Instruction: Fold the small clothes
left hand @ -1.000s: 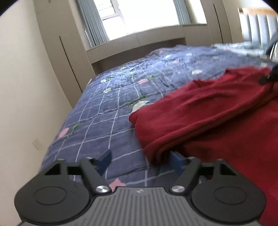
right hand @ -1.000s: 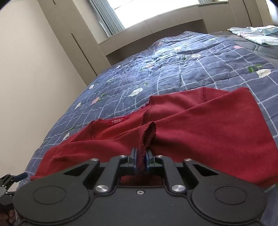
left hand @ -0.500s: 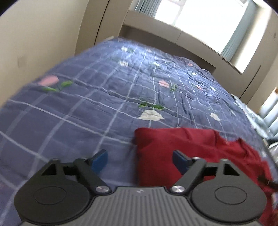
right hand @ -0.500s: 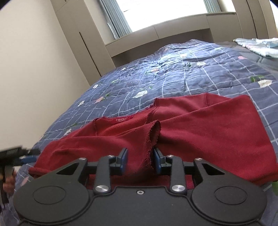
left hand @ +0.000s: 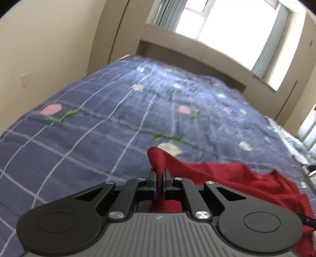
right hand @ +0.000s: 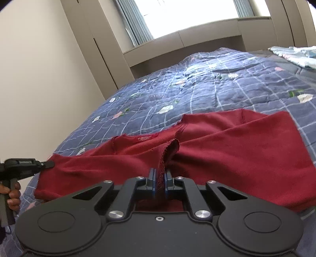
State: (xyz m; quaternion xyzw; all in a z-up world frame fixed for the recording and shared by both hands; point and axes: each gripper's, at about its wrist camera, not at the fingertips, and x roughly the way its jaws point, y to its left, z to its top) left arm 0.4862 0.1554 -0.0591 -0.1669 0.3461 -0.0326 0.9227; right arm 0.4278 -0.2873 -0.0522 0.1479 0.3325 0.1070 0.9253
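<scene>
garment: dark red, plain | quilt: slate blue, white grid lines, pink, white and green flower prints | gripper pads: blue | gripper bodies: black | wall: beige | curtains: grey-green

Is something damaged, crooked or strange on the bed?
Nothing is damaged. Only the dark red knit garment lies crumpled on the blue checked quilt, one fold pinched upright in the right gripper.
</scene>
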